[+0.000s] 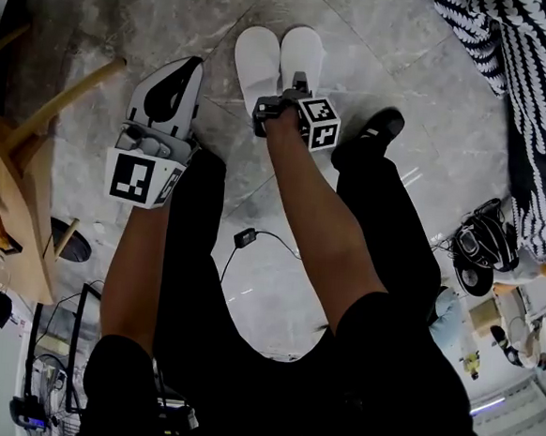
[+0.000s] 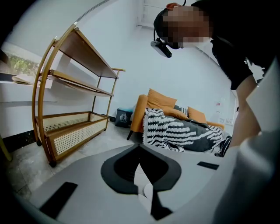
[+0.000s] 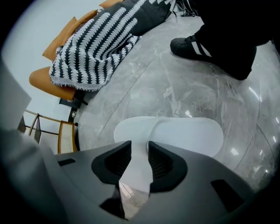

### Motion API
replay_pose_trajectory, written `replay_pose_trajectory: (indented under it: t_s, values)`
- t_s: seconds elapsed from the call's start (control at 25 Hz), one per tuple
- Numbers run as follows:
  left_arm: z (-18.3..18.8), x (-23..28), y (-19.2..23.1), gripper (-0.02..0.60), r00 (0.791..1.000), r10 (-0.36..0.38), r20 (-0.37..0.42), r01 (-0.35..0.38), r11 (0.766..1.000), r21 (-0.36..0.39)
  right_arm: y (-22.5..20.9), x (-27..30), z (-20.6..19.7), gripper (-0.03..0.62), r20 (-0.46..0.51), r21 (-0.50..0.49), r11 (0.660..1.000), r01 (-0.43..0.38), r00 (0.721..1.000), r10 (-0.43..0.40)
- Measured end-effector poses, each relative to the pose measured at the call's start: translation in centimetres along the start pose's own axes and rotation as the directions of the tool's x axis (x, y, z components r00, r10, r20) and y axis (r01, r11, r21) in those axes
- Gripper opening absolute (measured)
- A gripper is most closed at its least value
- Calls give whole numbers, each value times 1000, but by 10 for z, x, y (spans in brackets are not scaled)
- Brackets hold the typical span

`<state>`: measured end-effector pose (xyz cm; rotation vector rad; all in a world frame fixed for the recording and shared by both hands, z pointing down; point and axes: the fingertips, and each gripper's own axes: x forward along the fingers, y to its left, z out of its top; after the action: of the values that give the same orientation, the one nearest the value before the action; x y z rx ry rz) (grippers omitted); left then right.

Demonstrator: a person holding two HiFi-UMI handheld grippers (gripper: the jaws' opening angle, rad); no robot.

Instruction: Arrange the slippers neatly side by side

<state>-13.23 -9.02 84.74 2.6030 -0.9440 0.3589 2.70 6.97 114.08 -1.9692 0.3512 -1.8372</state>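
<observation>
Step looks like release and retreat: right gripper (image 1: 297, 83) should lift straight off without dragging the slipper, then check heels are level and nudge only if not. Its jaws stand apart, pads clear. The 2 white slippers, left slipper (image 1: 257, 59) and right slipper (image 1: 303, 53), lie touching side by side on the floor (image 1: 424, 93), heel end directly under the right gripper. Left gripper (image 1: 193, 65) has jaws together, empty, beside the pair.
</observation>
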Motion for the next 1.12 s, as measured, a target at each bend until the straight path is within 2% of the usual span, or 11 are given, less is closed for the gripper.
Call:
replay_pose_trajectory:
  t_s: [0.36,0.44,0.52,0.6,0.64,0.68,0.76,0.84,0.88,1.0,1.12]
  values:
    - [26,-4,-10,14,1000,14,-23,-14,1000,4,21,-60,4,134,-62,-127,992,16,998,-24]
    - [36,-3,-18,14,999,21,-33,-22,1000,-10,41,-79,14,80,-92,-204,979,-24,996,6]
    - [51,-3,-28,14,999,27,-40,-28,999,-23,75,-100,24,43,-149,-312,944,-111,987,67]
    - [74,-9,-36,14,999,32,-37,-33,999,-28,119,-123,25,35,-245,-446,866,-227,961,126]
    - [88,-13,-39,14,999,34,-32,-35,999,-29,141,-135,24,34,-299,-527,800,-286,944,140]
    - [102,-17,-43,14,999,35,-25,-36,999,-30,162,-147,21,34,-350,-614,711,-343,926,144]
    - [130,-25,-51,14,999,39,-12,-39,999,-35,203,-175,18,32,-419,-767,469,-438,895,150]
    - [155,-32,-56,14,999,53,1,-53,997,-51,245,-207,17,32,-462,-839,228,-494,868,181]
    - [167,-34,-57,14,998,59,8,-58,997,-60,266,-223,17,32,-482,-850,128,-510,853,200]
    - [209,-36,-62,14,997,64,45,-60,996,-66,322,-278,14,32,-544,-839,-125,-530,804,239]
    - [258,-40,-76,14,994,66,89,-60,996,-63,372,-343,13,32,-604,-791,-325,-519,749,272]
